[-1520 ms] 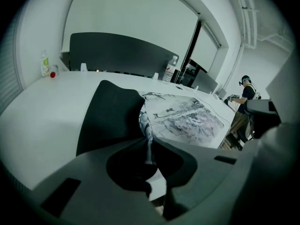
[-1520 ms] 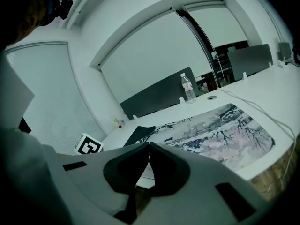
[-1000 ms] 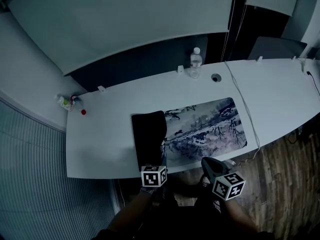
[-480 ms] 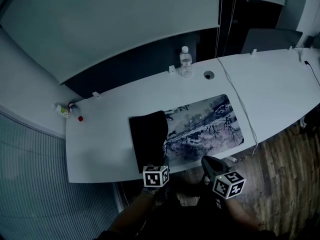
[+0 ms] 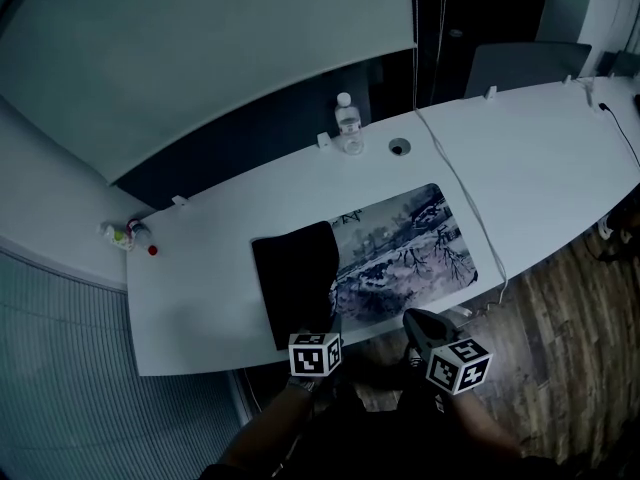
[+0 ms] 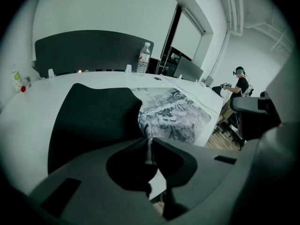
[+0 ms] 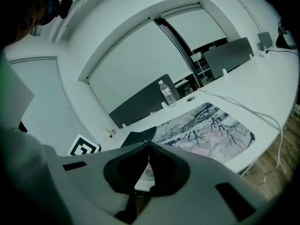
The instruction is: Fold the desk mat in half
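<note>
Black underside shows over the left third of the desk mat (image 5: 400,253), lying just nearer the person than the water bottle (image 5: 348,126). The left gripper (image 6: 148,144) is clamped on the mat's raised near edge. The right gripper (image 7: 149,143) is closed on nothing, farther from the bottle. The fold looks begun, short of half.

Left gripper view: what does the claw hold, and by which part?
The left claw holds the desk mat by the near edge of its turned-over end.

desk mat (image 5: 400,248): printed top, matt black underside | desk (image 5: 200,268): smooth white | floor (image 5: 570,353): wood | bottle (image 5: 348,128): clear plastic
</note>
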The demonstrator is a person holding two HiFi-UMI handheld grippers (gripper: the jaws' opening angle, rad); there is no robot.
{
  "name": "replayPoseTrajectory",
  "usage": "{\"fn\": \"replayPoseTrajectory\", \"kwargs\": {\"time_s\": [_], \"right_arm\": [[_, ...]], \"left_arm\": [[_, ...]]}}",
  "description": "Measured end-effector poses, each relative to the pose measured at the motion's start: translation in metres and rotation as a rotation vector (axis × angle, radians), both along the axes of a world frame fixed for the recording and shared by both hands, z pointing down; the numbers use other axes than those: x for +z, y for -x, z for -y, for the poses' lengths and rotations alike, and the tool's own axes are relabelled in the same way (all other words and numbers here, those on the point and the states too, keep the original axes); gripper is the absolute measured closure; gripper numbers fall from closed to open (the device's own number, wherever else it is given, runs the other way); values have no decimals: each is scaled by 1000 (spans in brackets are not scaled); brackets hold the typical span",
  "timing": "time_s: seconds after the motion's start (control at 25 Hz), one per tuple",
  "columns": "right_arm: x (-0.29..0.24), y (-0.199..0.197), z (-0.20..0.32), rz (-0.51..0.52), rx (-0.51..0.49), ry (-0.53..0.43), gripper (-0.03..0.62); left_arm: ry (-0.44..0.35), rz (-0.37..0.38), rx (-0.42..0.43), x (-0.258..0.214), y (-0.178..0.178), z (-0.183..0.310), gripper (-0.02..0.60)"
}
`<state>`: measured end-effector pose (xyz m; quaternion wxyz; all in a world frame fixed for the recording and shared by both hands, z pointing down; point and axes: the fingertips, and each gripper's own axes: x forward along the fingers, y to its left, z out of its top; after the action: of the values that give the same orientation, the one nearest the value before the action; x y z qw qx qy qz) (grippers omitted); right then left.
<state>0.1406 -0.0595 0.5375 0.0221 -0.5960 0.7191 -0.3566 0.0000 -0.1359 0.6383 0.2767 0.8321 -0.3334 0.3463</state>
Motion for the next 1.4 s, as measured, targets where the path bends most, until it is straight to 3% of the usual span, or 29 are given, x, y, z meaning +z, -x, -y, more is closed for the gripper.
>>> {"fn": "replayPoseTrajectory", "kwargs": {"time_s": [0.96, 1.4], "right_arm": [[14, -58, -16, -7, 37, 47, 571], [16, -94, -23, -17, 24, 51, 571]], "left_arm": [[32, -49, 61, 1, -86, -12, 545], [37, -60, 50, 8, -121, -18, 545]]}}
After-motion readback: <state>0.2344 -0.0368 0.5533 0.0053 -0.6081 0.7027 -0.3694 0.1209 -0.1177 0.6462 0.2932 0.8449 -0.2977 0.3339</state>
